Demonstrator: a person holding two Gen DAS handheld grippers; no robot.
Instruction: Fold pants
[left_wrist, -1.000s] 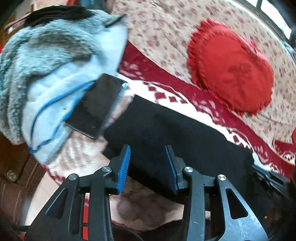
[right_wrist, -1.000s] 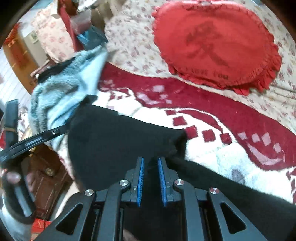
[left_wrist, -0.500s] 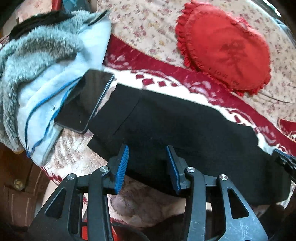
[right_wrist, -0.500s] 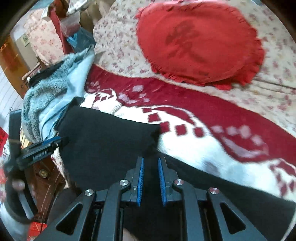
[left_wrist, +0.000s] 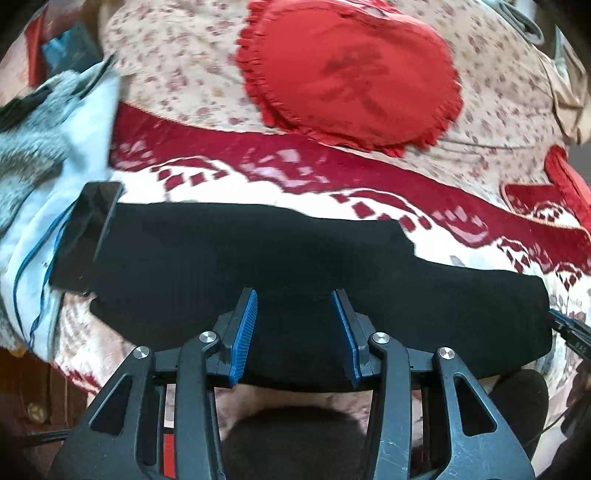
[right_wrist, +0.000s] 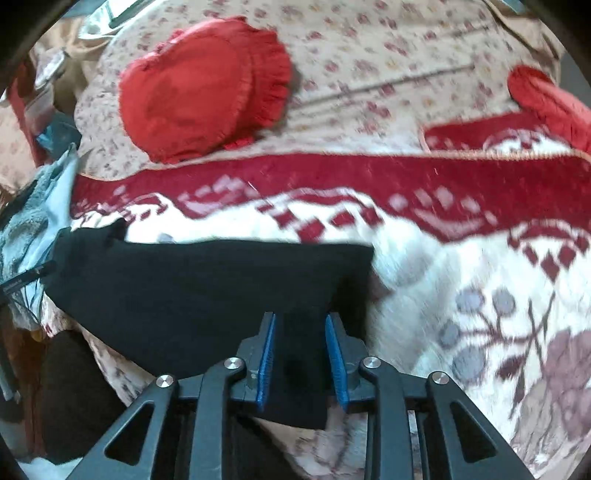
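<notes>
The folded black fabric pants (left_wrist: 295, 258) lie across the red-and-white patterned blanket (left_wrist: 369, 177), the left claw (left_wrist: 295, 332) open above them, the right claw (right_wrist: 300, 354), just opened, straddling their edge.

A bed with a floral sheet (left_wrist: 177, 66) under a red-and-white blanket (right_wrist: 424, 258) and red cushion (left_wrist: 351, 74).

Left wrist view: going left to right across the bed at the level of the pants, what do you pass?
Grey furry garment → light blue fabric → dark phone → black pants → tip of the right gripper at the picture's right edge.
</notes>
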